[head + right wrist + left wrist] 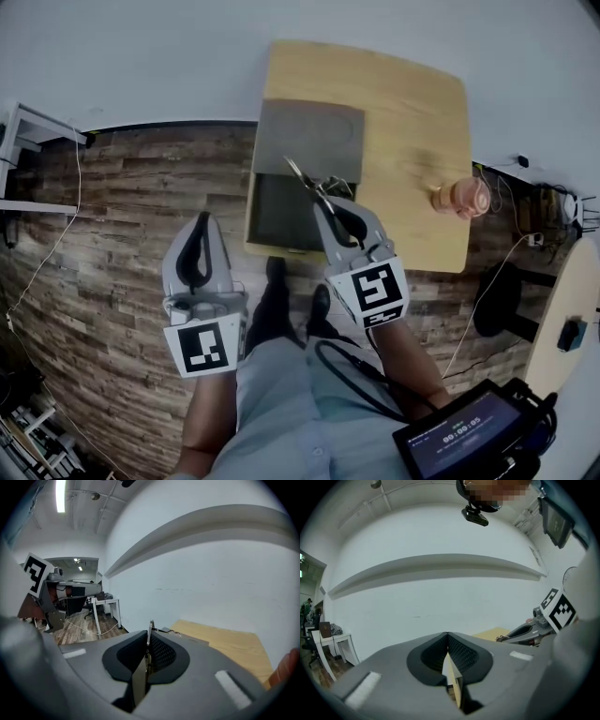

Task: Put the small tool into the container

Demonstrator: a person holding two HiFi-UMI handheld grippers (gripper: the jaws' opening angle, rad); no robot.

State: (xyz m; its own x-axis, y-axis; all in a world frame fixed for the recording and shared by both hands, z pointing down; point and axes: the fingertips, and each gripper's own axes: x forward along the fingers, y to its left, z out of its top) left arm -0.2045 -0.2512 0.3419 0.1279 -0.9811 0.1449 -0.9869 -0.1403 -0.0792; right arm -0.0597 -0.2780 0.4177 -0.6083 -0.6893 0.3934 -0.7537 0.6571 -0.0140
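I see the small tool (300,175), a slim shiny metal piece, pinched in my right tongs (321,199). It sticks out past their tips toward 11 o'clock, above the container (277,217). The container is a shallow dark grey box at the desk's (412,112) left edge. It is open, with its paler grey lid (309,141) lying flat on its 12 o'clock side.

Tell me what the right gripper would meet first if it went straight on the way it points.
Probably the grey lid of the open container: the right gripper, shut on the small tool, aims across it, tool tip leading. Depth is unclear.
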